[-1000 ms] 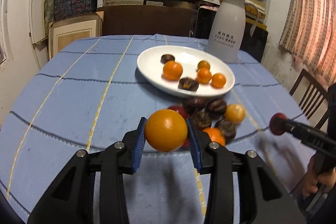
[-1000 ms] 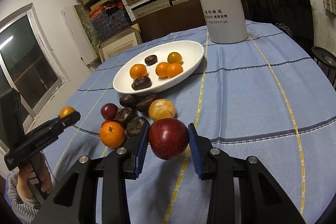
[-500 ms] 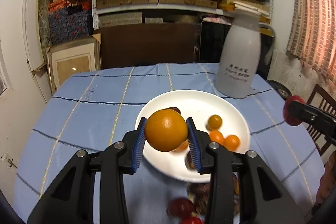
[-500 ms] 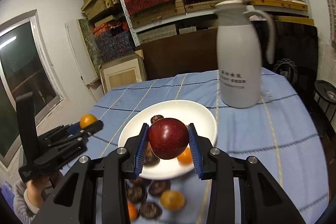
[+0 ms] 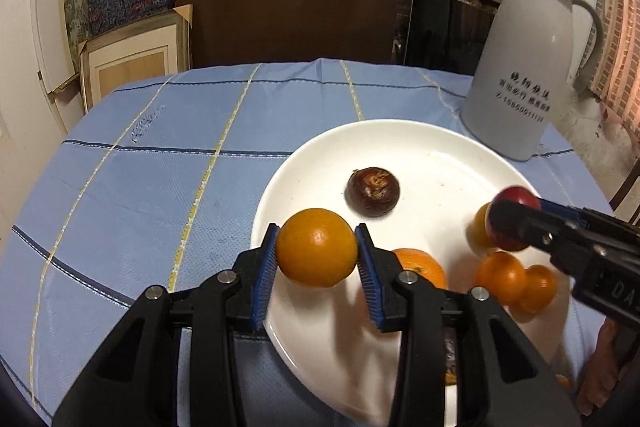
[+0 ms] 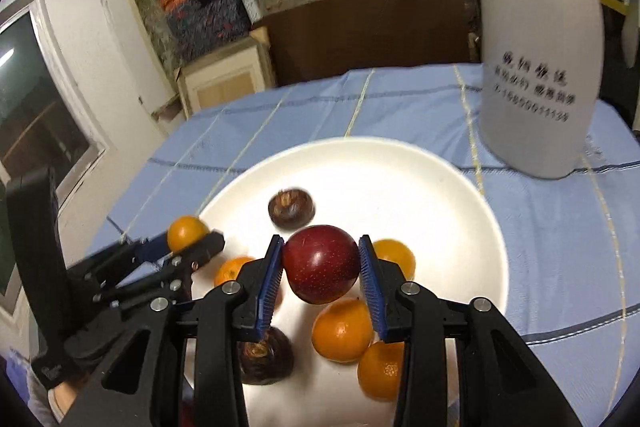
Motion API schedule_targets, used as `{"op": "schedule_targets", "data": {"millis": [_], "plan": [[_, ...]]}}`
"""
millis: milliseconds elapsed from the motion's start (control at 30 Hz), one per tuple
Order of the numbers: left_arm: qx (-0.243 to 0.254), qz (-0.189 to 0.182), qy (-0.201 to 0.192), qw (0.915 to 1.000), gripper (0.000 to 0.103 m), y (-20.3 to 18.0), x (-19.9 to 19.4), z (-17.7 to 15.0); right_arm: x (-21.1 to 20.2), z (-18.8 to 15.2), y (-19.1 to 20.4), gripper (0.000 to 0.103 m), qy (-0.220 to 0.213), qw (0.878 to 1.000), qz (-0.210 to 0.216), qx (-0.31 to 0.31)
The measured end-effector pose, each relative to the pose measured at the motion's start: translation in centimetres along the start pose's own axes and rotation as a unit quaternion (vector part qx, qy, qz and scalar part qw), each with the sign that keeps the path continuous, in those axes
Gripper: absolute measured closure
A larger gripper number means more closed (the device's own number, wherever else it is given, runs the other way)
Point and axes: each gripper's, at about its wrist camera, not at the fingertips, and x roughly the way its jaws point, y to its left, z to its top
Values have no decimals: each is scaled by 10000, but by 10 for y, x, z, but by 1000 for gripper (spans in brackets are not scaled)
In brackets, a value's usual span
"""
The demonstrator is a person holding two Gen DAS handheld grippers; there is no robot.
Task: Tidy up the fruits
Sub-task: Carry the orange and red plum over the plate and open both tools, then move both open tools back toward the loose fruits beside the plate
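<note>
My left gripper point(image 5: 317, 254) is shut on an orange point(image 5: 316, 247) and holds it over the left rim of the white plate point(image 5: 408, 151). My right gripper point(image 6: 322, 271) is shut on a dark red plum point(image 6: 322, 269) and holds it above the middle of the plate point(image 6: 440, 187). On the plate lie a dark brown fruit point(image 5: 373, 191), several small oranges point(image 5: 500, 277) and another brown fruit point(image 6: 266, 357). The right gripper with the plum point(image 5: 514, 227) also shows in the left wrist view, and the left gripper with the orange point(image 6: 187, 233) shows in the right wrist view.
A white thermos jug point(image 5: 520, 75) stands just behind the plate at the right, also close in the right wrist view point(image 6: 540, 67). The table has a blue checked cloth point(image 5: 160, 167). Shelves and boxes stand behind the table.
Both grippers have moved forward and down from the loose fruit at the table front to over the plate, each still holding its fruit.
</note>
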Motion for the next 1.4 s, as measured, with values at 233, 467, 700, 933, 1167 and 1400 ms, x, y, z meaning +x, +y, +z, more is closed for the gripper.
{"op": "schedule_targets", "data": {"millis": [233, 467, 700, 933, 1167, 1400], "plan": [[125, 214, -249, 9994, 39, -5, -13, 1, -21, 5, -6, 62, -274, 9994, 107, 167], [137, 491, -567, 9971, 25, -9, -60, -16, -59, 2, 4, 49, -514, 9986, 71, 83], [113, 546, -927, 9941, 7, -28, -122, -71, -103, -44, 8, 31, -619, 9978, -183, -178], [186, 659, -1232, 9900, 5, -44, -164, -115, -124, -109, -33, 24, -671, 9965, -403, 297], [394, 915, -1354, 9858, 5, -54, -169, -118, -120, -117, -36, 22, -492, 9975, -388, 325], [310, 821, -1330, 9872, 5, -52, -171, -117, -114, -124, -16, 22, -369, 9984, -401, -144]]}}
